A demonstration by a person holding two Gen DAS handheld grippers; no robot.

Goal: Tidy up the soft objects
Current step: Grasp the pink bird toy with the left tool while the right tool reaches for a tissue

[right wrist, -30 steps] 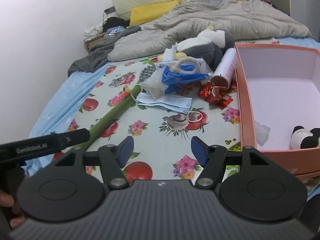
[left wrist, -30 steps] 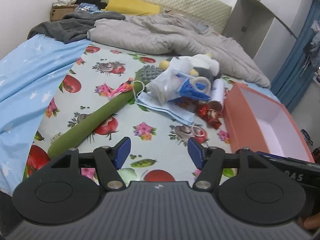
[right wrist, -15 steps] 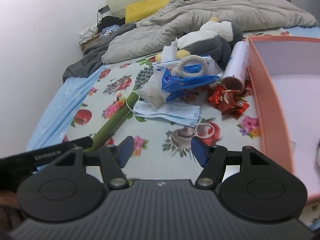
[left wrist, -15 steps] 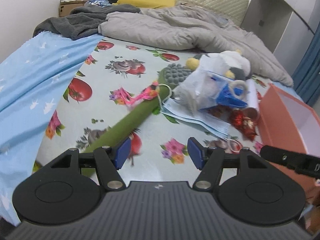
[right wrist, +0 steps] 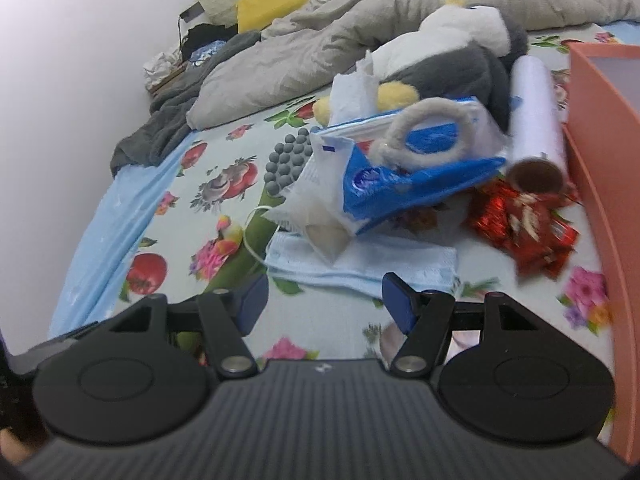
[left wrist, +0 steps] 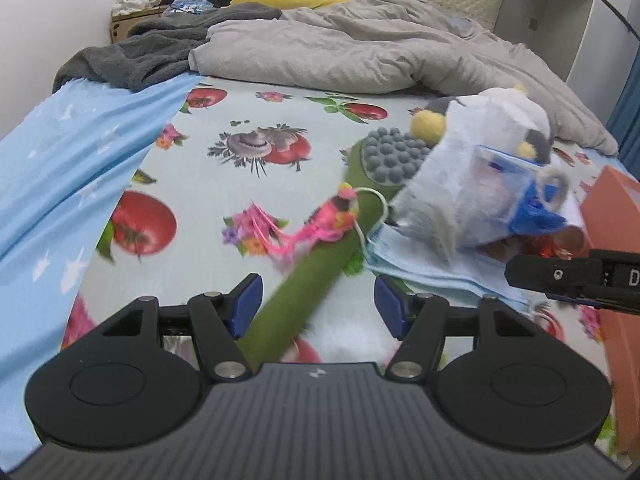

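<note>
Hovering low over the printed sheet (left wrist: 256, 92), the left gripper (left wrist: 318, 304) has its jaws spread wide, with the green stick (left wrist: 308, 284) running up between the blue pads (left wrist: 244, 304) without touching either. The stick lies diagonally on the sheet, its studded grey head (left wrist: 390, 156) at the far end, tucked against a white plastic bag (left wrist: 448, 196). A pink tassel (left wrist: 316, 228) lies across the stick's middle. A blue mask (left wrist: 432, 276) sits just right of the stick, partly under the bag.

The right gripper (right wrist: 322, 304) is likewise released and holds nothing, its pads just short of the mask (right wrist: 360, 264). Beyond the mask, a blue-and-white pack (right wrist: 400, 168) with a fuzzy ring (right wrist: 424, 132) on top rests in the pile. A grey-and-white plush (right wrist: 452, 56) lies behind it, touching a white roll (right wrist: 536, 116). Red wrappers (right wrist: 524, 228) lie beside the orange box (right wrist: 600, 152) at the right edge. A grey quilt (left wrist: 360, 48) and dark blanket (left wrist: 160, 52) are bunched at the far end of the bed
</note>
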